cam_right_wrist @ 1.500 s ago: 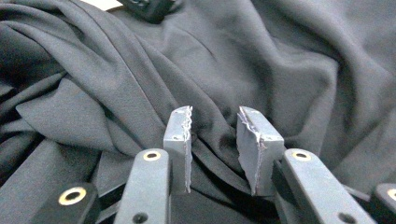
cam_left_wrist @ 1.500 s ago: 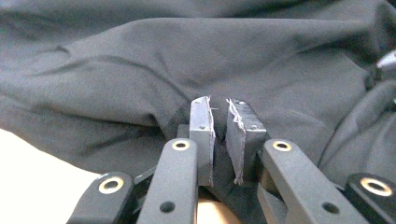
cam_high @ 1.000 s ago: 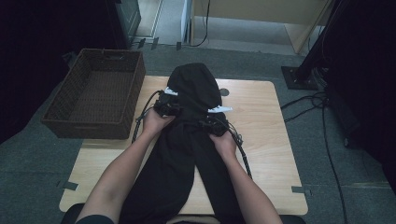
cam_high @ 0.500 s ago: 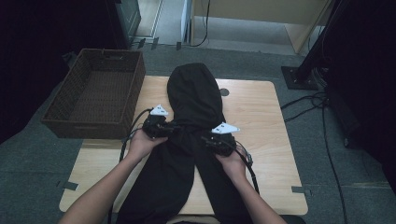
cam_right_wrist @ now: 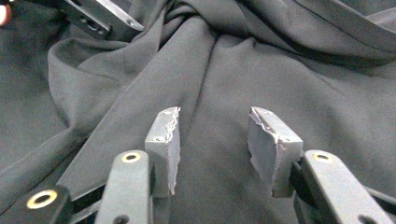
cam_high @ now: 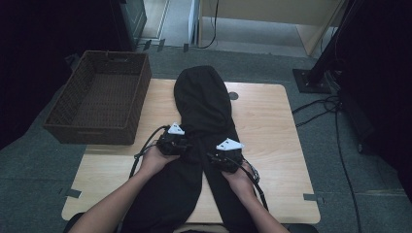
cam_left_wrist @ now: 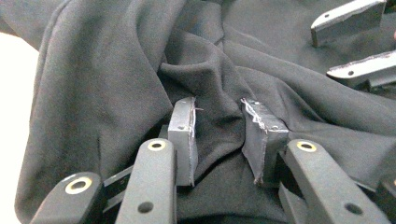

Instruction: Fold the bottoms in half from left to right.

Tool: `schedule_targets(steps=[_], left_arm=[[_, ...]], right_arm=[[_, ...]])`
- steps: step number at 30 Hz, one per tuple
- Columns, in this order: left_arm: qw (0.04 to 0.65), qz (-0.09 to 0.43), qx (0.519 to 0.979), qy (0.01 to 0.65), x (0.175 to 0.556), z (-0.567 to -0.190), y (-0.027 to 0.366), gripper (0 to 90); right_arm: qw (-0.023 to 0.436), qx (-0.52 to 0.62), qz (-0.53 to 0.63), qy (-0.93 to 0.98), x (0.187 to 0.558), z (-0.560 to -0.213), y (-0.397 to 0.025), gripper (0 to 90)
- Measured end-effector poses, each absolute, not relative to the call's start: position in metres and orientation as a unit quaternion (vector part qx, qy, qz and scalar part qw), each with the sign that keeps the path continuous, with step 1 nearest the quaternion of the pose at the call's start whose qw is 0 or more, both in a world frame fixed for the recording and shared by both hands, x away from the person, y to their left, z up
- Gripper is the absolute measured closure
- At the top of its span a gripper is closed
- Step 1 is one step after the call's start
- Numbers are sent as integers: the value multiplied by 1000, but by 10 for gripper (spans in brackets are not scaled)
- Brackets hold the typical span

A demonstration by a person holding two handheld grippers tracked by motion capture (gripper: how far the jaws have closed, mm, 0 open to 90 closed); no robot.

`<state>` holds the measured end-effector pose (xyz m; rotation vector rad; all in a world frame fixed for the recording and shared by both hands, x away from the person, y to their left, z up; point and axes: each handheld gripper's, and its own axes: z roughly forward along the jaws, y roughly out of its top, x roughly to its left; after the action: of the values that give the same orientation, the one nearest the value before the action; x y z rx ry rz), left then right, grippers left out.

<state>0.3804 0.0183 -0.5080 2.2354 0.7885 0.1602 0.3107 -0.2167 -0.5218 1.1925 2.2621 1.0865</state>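
Resting on black garment point(cam_high: 201, 104) | left claw point(cam_left_wrist: 217, 135) parted, perhaps snagging fold | right claw point(cam_right_wrist: 212, 142) agape, empty

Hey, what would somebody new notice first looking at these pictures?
A black garment sprawls down the middle of the wooden table. The left gripper and right gripper rest on its bunched waist, jaws open. A brown wicker basket sits at the table's left edge.

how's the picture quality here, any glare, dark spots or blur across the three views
High view: dim, dark at the edges, the black garment showing little fold detail. Left gripper view: the pale wooden table is blown out to white at the left edge. Right gripper view: evenly lit, with the foreground jaws slightly soft.
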Motion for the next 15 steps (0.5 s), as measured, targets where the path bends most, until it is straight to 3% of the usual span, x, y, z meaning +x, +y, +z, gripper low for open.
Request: schedule_targets(steps=[9,15], left_arm=[[380,78,856,341,424,-510,11,679],[375,76,860,338,422,-507,11,651]], right_arm=[[188,444,380,789,352,-521,-203,540],[193,455,378,783,361,-522,-201,544]])
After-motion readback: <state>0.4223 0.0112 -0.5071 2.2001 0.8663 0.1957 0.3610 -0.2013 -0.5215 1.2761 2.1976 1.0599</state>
